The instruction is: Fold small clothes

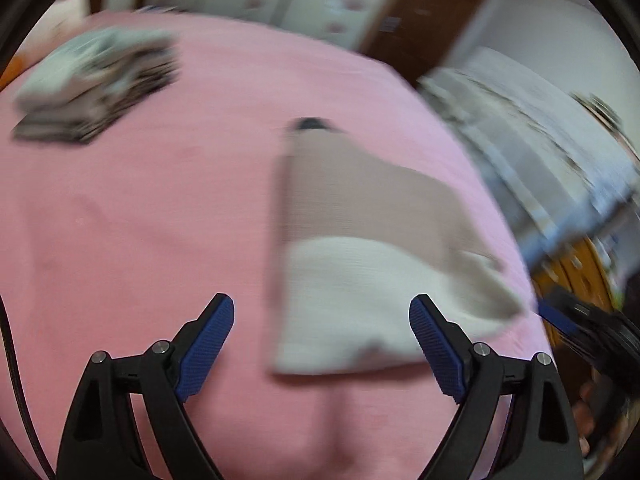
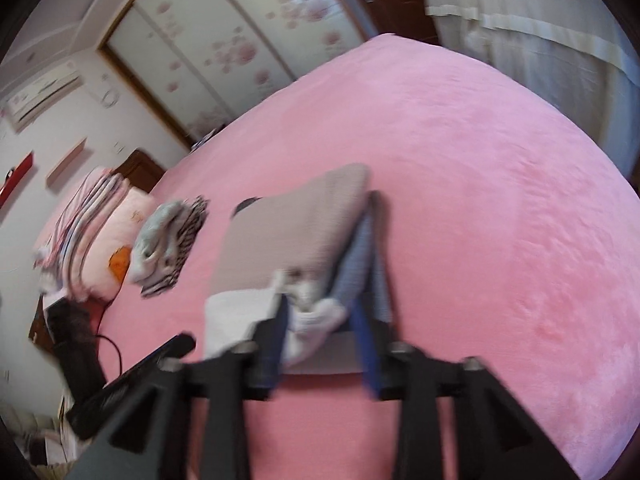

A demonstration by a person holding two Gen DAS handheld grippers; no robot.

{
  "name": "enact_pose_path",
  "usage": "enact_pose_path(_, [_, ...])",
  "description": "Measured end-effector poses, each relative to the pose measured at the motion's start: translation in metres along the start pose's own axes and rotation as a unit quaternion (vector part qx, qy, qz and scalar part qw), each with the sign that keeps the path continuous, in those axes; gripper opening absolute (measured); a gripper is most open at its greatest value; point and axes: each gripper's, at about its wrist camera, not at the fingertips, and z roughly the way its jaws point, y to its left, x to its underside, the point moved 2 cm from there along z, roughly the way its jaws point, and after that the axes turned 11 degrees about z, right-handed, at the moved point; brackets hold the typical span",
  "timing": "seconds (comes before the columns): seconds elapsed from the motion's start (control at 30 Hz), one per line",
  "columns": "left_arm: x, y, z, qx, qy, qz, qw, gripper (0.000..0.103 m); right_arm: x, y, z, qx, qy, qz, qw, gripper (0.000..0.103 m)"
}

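A small folded garment (image 1: 360,216), taupe above and white below with a dark collar at its far end, lies on the pink bed (image 1: 140,220). My left gripper (image 1: 322,302) hovers open just before its near white edge, with only bedcover between the blue pads. In the right wrist view the same garment (image 2: 296,228) lies straight ahead. My right gripper (image 2: 322,320) stands open at its near corner. A loose white fold of the garment sits between the blurred pads, which do not press on it.
A stack of folded clothes (image 1: 96,84), grey-green and zebra-striped, lies at the far left (image 2: 168,240). Striped bedding and a pink pillow (image 2: 92,232) sit beyond it. The bed (image 2: 500,200) stretches out bare to the right. A flowered wardrobe (image 2: 224,40) stands behind.
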Motion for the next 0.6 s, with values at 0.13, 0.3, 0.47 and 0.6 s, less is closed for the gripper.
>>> enact_pose_path(0.13, [0.005, 0.029, 0.007, -0.013, 0.016, -0.045, 0.9988, 0.089, 0.002, 0.009, 0.015, 0.021, 0.02, -0.02, 0.999, 0.063])
enact_pose_path(0.3, [0.006, 0.025, 0.024, -0.003, 0.033, -0.04, 0.9986, 0.089, 0.006, 0.006, 0.042, 0.044, 0.048, -0.02, 0.998, 0.045])
enact_pose_path(0.47, [-0.003, 0.007, 0.043, -0.004, 0.044, -0.014, 0.9989, 0.089, 0.006, -0.017, 0.037, 0.04, 0.039, 0.022, 0.998, 0.019])
enact_pose_path(0.6, [0.004, 0.001, 0.049, -0.027, 0.049, 0.019, 0.9983, 0.091, 0.026, -0.056, 0.049, 0.034, 0.059, 0.082, 0.994, 0.019])
